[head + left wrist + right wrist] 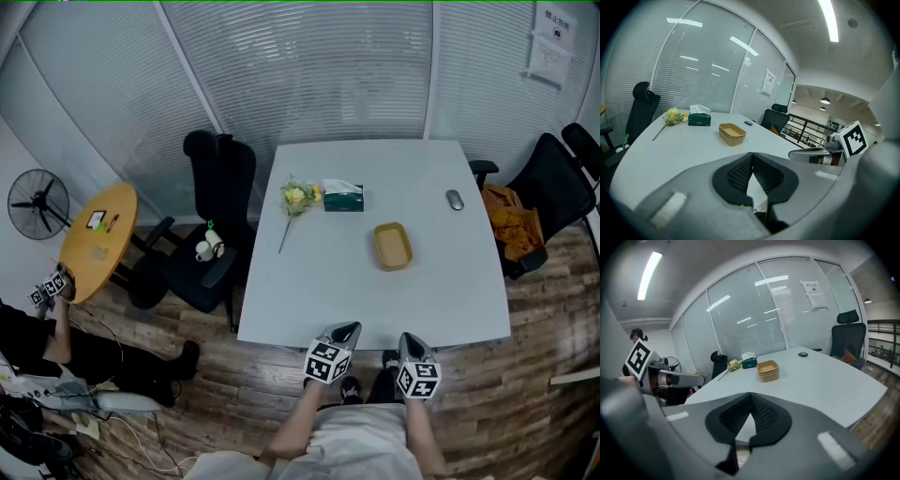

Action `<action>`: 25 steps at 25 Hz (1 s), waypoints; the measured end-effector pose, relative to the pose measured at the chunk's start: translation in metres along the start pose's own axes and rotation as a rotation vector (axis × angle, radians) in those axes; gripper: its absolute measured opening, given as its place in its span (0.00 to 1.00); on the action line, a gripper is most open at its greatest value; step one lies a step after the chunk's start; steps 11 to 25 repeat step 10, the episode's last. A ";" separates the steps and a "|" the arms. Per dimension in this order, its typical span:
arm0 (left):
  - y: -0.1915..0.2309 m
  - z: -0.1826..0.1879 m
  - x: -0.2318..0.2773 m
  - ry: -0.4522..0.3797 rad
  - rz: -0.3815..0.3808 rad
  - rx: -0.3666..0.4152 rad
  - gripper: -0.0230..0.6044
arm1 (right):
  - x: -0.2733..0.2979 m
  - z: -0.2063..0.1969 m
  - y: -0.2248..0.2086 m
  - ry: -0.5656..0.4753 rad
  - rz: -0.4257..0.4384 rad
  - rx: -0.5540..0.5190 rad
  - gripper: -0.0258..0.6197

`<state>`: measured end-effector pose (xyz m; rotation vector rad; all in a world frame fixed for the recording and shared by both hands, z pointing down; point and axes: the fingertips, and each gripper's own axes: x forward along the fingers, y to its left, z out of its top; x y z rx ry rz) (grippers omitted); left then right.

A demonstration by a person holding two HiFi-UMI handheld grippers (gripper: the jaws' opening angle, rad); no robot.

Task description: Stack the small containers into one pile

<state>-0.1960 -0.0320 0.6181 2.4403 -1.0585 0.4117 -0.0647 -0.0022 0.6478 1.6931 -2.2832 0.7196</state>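
Small containers (393,246): tan, rectangular, nested in one pile, open side up, on the white table (309,300), right of its centre. Long axis runs roughly away from the person, near end angled slightly right.
Around: green tissue box (343,196) and yellow flower (298,199) to the far left; grey mouse (455,199) to the far right; all well apart from the pile.
Between pile and grippers: only tabletop.
Left gripper (751,154): at the near table edge, jaws clenched tip to tip, grasping nothing.
Right gripper (750,394): beside it, the same.
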 end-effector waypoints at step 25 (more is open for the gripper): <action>0.002 0.003 0.002 -0.005 -0.001 0.000 0.05 | 0.001 0.000 -0.003 -0.003 -0.005 0.002 0.04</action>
